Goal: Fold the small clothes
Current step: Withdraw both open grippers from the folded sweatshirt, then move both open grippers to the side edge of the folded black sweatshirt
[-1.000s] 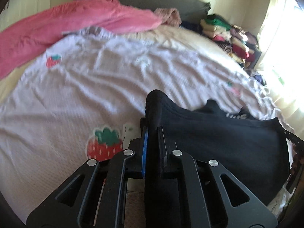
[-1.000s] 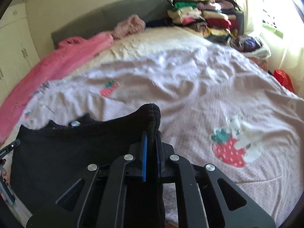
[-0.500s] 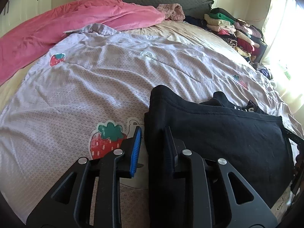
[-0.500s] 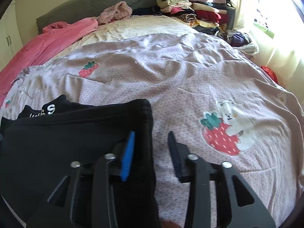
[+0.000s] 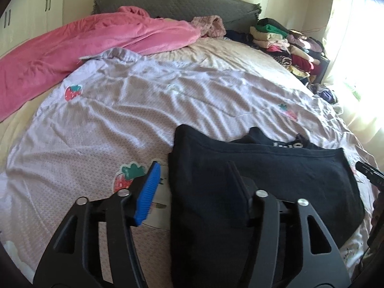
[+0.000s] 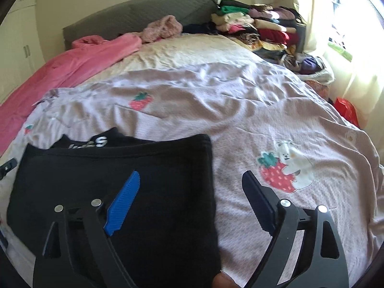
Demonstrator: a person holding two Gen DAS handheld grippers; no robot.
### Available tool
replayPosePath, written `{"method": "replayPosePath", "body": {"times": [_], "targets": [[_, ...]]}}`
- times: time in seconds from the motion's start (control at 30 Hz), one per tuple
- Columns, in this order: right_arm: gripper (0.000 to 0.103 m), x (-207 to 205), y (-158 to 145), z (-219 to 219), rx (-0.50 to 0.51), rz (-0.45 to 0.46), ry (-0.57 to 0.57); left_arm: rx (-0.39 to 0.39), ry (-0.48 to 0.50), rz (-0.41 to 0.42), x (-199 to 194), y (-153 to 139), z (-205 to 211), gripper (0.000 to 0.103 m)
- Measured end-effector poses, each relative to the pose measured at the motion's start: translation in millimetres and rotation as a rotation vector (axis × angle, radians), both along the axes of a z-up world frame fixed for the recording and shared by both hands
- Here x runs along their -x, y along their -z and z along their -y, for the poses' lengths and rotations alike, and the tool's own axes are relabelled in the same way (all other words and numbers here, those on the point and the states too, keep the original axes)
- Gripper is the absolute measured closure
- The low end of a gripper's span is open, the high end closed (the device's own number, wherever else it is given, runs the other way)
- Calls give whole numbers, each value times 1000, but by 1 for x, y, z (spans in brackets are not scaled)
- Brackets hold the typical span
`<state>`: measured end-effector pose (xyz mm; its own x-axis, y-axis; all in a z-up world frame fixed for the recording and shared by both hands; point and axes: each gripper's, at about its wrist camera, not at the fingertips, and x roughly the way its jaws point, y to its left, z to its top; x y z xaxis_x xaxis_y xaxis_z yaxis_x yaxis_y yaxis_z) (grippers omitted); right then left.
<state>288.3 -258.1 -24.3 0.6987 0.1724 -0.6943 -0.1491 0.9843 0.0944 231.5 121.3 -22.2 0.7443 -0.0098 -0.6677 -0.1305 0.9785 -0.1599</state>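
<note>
A black garment (image 5: 259, 172) (image 6: 115, 182) lies folded over on the lilac strawberry bedspread (image 5: 115, 110) (image 6: 240, 110), with white lettering showing at its far edge. My left gripper (image 5: 192, 172) hovers over the garment's left edge, its jaws opening, the pads off the cloth. My right gripper (image 6: 192, 180) hangs over the garment's right edge, jaws opening wide, nothing pressed between them. The right gripper's tip (image 5: 367, 170) shows at the right of the left wrist view.
A pink blanket (image 5: 91, 45) (image 6: 72, 64) lies across the far left of the bed. A pile of folded clothes (image 5: 285, 40) (image 6: 259, 28) sits at the far right near the bright window. A grey headboard (image 5: 172, 2) stands behind.
Both grippers were shut on the black garment's edges; both have opened and let go. The garment now rests flat on the bed, and both grippers have drawn back and up slightly.
</note>
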Motion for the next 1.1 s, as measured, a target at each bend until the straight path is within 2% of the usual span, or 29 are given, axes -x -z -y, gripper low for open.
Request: {"method": "replayPosePath", "body": {"times": [0.1, 0.17, 0.33, 0.53, 0.7, 1.0, 1.1], "targets": [[17, 9, -5, -7, -19, 2, -27, -5, 19, 11, 7, -6, 9, 44], [17, 18, -7, -12, -26, 4, -45, 6, 35, 9, 12, -8, 17, 36], [17, 40, -5, -31, -44, -7, -112, 24, 92, -36, 21, 0, 38, 28], [17, 57, 11, -49, -9, -62, -161, -32, 130, -108, 28, 22, 62, 27], [16, 55, 40, -43, 13, -172, -109, -67, 124, -156, 35, 44, 71, 26], [16, 64, 36, -41, -5, -145, -99, -40, 122, -141, 54, 38, 69, 26], [14, 71, 28, -41, -17, -126, -103, 7, 129, -130, 60, 28, 69, 22]]}}
